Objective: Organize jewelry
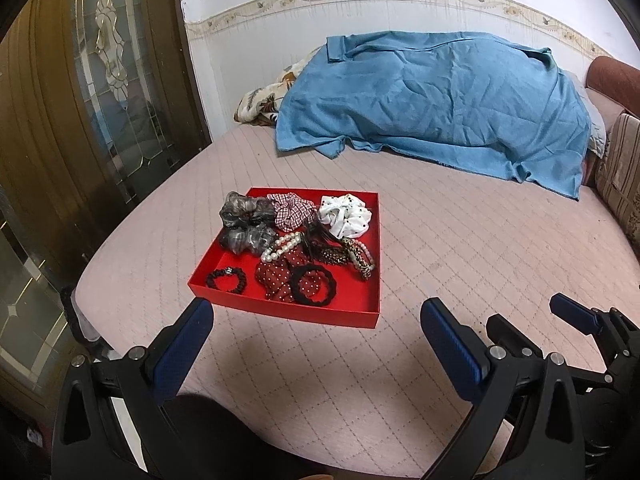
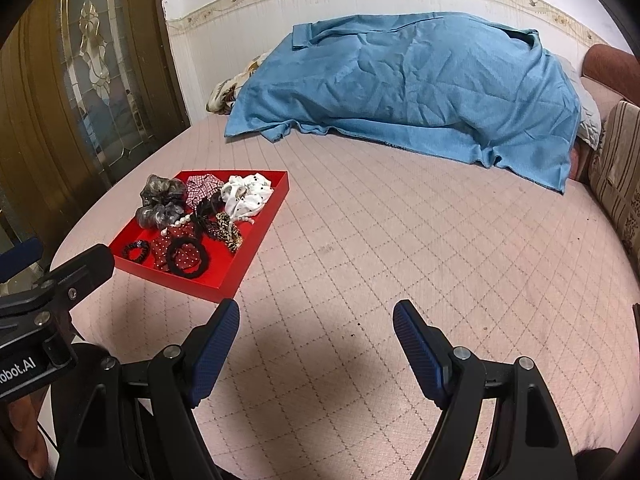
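Lying in a red tray [image 1: 280, 309] near the left edge of the bed [image 1: 460, 248]: grey scrunchie [image 1: 245, 224] at the tray's far left corner, checked scrunchie [image 1: 290, 209] beside it, white dotted scrunchie [image 1: 347, 215] at the far right corner, pearl bracelet [image 1: 280, 247] in the middle, red dotted scrunchie [image 1: 276, 274] under a black hair tie [image 1: 313, 283] toward the near edge, small black beaded band [image 1: 225, 280] at the near left corner. Hovering just short of the tray's near edge, left tool [image 1: 316, 336], jaws apart, gripping nothing. Hanging over bare quilt to the tray's right, right tool [image 2: 316, 330], jaws likewise apart. Heaped along the bed's far edge, blue cloth [image 1: 440, 96].
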Motion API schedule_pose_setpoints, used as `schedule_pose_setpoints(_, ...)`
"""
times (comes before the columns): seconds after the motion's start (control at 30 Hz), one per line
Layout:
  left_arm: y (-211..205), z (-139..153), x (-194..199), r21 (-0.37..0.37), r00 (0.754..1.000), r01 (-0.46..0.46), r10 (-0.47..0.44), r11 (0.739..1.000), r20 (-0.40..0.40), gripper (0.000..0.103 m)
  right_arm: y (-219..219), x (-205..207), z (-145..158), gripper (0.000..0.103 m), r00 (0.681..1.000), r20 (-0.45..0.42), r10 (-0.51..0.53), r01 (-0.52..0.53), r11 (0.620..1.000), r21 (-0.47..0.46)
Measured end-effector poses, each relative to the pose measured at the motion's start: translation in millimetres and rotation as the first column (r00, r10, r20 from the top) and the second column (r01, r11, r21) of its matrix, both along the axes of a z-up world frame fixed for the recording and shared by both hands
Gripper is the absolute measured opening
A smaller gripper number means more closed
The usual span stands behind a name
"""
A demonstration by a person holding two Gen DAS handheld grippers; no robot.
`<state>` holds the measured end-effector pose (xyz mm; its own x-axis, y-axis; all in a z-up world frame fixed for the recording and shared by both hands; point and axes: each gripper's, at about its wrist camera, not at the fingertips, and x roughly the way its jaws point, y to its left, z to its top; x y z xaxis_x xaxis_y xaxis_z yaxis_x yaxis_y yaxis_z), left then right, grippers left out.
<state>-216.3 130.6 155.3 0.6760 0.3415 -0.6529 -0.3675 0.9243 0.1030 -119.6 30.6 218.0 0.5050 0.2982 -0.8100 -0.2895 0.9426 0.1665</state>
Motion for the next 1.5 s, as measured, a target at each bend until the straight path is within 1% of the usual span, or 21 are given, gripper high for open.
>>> schedule_pose_setpoints(0.17, 2.4, -1.8, 1.0, -0.014, 1.0, -0.001, 0.001, 1.0, -0.007, 0.103, 0.1, -0.2, -2.6, 0.083, 1.0, -0.002, 0.003, -0.003, 1.0, -0.002)
schedule_pose_setpoints(1.5, 4.5, -5.8, 0.3, -0.013, 1.0, -0.002, 0.002, 1.0, -0.013, 0.103, 1.0, -1.0, -1.0, 0.084, 1.0, 0.018, 0.009, -0.009, 1.0, -0.015)
